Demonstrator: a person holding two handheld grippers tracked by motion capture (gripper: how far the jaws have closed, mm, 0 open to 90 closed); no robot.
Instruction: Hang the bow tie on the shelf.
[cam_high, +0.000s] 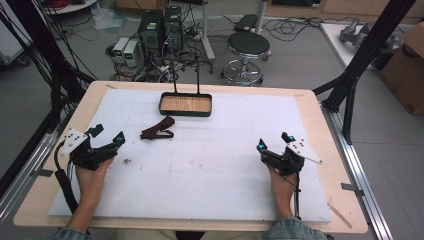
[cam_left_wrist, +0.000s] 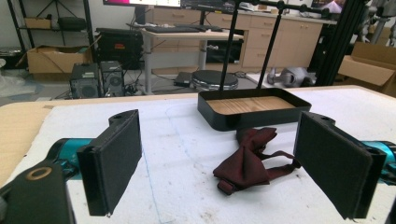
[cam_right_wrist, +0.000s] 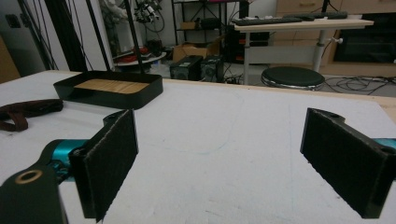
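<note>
The left gripper (cam_high: 109, 136) stands with its two black felt-faced jaws spread wide and nothing between the pads; in the left gripper view the dark red fabric bow tie with its thin strap (cam_left_wrist: 250, 161) lies ahead of them on the white foam mat (cam_left_wrist: 187, 154), near but not touched. The right gripper (cam_high: 274, 141) is likewise released, its jaws parted over bare mat, well apart from the tie, which shows far off at the left edge of the right gripper view (cam_right_wrist: 25, 112). From above, the tie (cam_high: 158, 129) lies crumpled between the left gripper and the shallow black metal tray with a wooden floor and a thin upright wire stand (cam_high: 185, 104), which sits near the far edge of the mat (the tie is just in front of the tray, not in it). I judge this to be the approach step: both hands rest low at the near side, nothing is grasped. The next move likely calls for the left gripper to advance, lower its jaws around the bunched knot rather than the loose strap, and close firmly enough that the soft cloth does not slip
</note>
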